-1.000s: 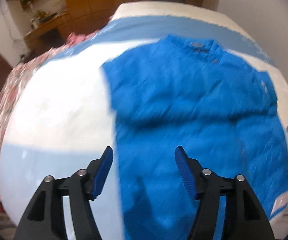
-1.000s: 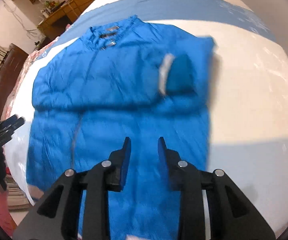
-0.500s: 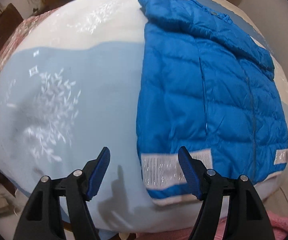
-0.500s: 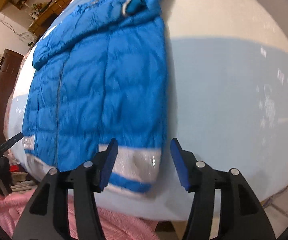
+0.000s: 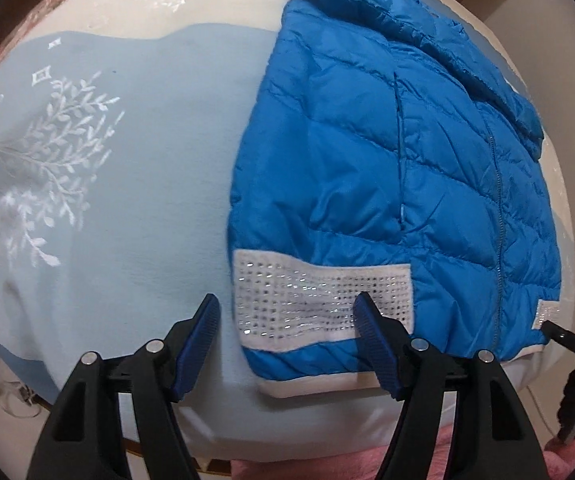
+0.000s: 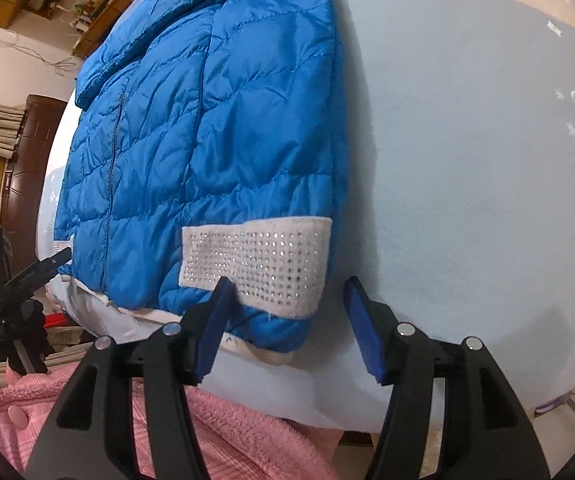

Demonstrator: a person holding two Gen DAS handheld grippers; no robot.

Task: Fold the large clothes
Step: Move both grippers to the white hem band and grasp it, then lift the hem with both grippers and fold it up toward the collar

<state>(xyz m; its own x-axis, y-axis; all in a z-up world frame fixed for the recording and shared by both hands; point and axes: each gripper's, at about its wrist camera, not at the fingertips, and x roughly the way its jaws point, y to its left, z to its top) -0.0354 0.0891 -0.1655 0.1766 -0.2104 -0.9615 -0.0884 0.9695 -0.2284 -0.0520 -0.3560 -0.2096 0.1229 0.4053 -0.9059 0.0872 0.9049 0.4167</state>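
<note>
Here the blue quilted jacket (image 5: 387, 168) lies flat on a pale blue and white blanket (image 5: 135, 184), filling the centre and right of the left wrist frame and the upper left of the right wrist frame. The left claw (image 5: 287, 344) is spread wide at the bottom of its frame, its blue pads (image 5: 197, 350) on either side of the jacket's near corner, where a white studded band (image 5: 319, 300) crosses the hem. The right claw (image 6: 287, 326) is likewise spread, straddling the opposite hem corner and its own studded band (image 6: 255, 256). Neither claw grips any cloth. A pink fleece garment (image 6: 223, 424) shows along the bottom of the right wrist frame.
</note>
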